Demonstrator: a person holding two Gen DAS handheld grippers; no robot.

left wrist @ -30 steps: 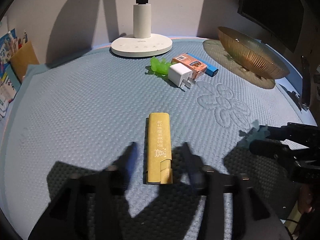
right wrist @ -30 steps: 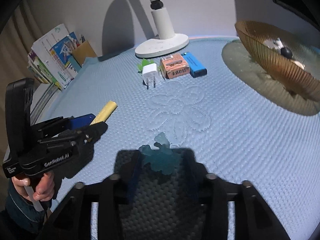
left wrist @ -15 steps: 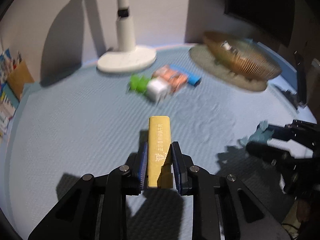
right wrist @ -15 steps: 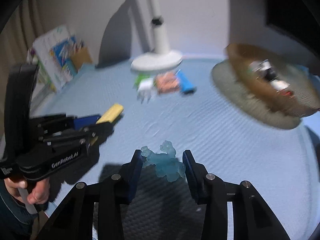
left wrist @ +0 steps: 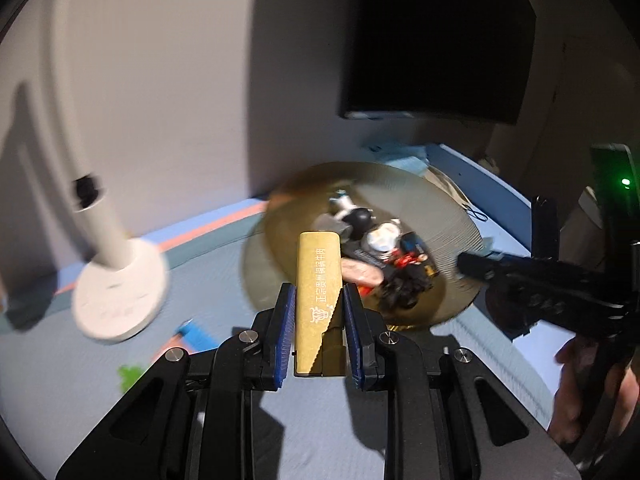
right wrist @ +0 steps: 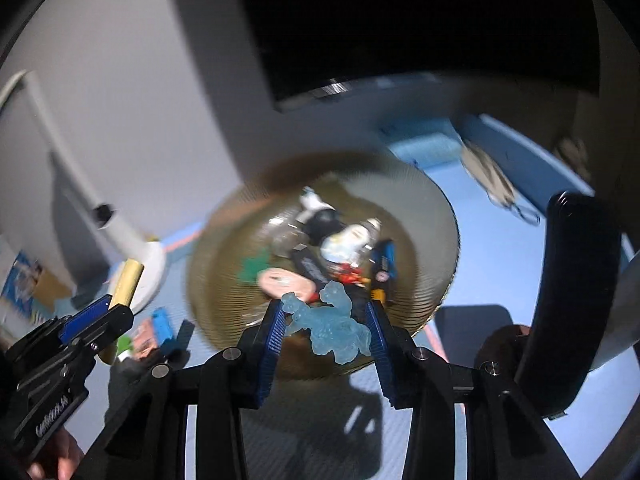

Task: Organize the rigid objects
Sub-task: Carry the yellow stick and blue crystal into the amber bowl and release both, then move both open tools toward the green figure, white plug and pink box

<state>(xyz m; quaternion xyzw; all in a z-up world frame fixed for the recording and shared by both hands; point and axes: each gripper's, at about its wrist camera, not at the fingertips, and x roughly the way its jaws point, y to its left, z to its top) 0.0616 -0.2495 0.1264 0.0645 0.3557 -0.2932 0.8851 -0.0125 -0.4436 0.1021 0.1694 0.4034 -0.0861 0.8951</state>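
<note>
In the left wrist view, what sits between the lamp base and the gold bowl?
Bare blue mat: nothing lies between the lamp base and the bowl there, though the frame is blurred.

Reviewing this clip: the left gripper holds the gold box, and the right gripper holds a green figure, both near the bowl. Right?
Not quite. The right gripper holds a pale blue translucent figure, as the right wrist view shows. The left gripper does hold the gold box near the bowl.

motion blur smears the bowl [right wrist: 420,216] and its jumbled contents; lamp [left wrist: 120,292] top cut off.
</note>
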